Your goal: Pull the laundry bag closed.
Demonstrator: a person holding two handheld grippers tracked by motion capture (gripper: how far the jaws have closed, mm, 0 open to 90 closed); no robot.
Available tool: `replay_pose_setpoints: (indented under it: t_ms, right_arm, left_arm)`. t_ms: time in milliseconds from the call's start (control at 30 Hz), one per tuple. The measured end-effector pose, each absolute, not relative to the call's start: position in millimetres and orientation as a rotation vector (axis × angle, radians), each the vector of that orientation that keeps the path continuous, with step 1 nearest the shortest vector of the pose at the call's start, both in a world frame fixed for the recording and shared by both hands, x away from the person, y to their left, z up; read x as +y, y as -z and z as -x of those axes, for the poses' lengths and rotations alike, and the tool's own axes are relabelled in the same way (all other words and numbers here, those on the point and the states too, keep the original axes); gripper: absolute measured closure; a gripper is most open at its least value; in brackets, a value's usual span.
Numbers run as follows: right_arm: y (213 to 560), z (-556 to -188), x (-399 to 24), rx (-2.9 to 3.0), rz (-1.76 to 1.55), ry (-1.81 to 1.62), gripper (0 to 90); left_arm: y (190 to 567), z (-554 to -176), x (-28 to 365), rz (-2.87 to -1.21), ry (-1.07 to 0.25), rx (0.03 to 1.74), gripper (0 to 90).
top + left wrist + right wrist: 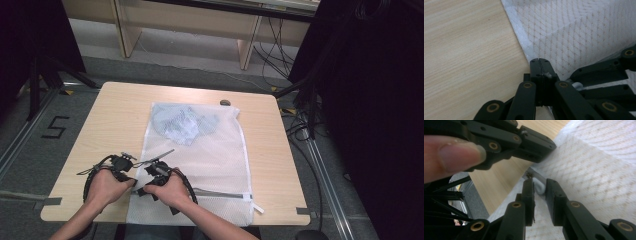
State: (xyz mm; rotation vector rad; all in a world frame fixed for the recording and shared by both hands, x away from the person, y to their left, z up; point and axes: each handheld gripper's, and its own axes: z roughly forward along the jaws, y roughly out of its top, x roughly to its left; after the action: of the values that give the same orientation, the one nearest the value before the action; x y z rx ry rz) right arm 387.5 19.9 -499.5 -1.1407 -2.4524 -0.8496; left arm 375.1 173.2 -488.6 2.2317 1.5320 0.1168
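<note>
Two hands at the tabletop's near edge work hand-held grippers on a white mesh laundry bag (210, 155).

Left hand-held gripper (539, 61) has its jaws pressed together on the bag's left hem, near the tabletop's (115, 120) near-left corner. Right hand-held gripper (539, 185), just beside it, has its jaws narrowly parted around a small white piece at the bag's edge. Lying flat along the tabletop's middle, the bag overhangs the near edge, with pale blue clothing (182, 124) bunched inside its far end and a grey zipper (225, 194) across its near end.
</note>
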Motion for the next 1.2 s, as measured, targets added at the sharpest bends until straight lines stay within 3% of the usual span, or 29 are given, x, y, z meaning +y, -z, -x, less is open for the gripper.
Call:
replay_pose_setpoints:
  t_ms: [333,367,400,500,633,733,933,1000,1200]
  right_arm:
    - [498,-389,27,-2.478,1.106,0.873,82.2]
    - [499,-389,28,-2.495,1.094,0.883,82.4]
    - [495,-388,28,-2.475,1.138,0.84,82.4]
    - [498,-389,30,-2.482,1.1,0.872,82.4]
    - [500,-389,30,-2.498,1.074,0.882,86.5]
    - [501,-387,30,-2.504,1.083,0.877,86.7]
    - [499,-387,25,-2.481,1.126,0.863,86.9]
    - [499,-389,22,-2.48,1.131,0.869,86.9]
    - [497,-389,17,-2.446,1.202,0.851,87.0]
  left_arm:
    - [489,-375,174,-2.228,-0.117,1.529,89.8]
    - [485,-377,180,-2.341,-0.088,1.465,89.8]
    - [489,-375,174,-2.225,-0.118,1.531,89.8]
    - [489,-375,174,-2.225,-0.12,1.527,89.8]
    - [489,-374,172,-2.247,-0.133,1.508,89.8]
    - [488,-375,173,-2.339,-0.187,1.391,89.7]
    - [490,-370,169,-2.326,-0.247,1.374,89.8]
    - [488,-371,172,-2.399,-0.239,1.316,89.8]
    - [490,-370,171,-2.358,-0.247,1.322,89.9]
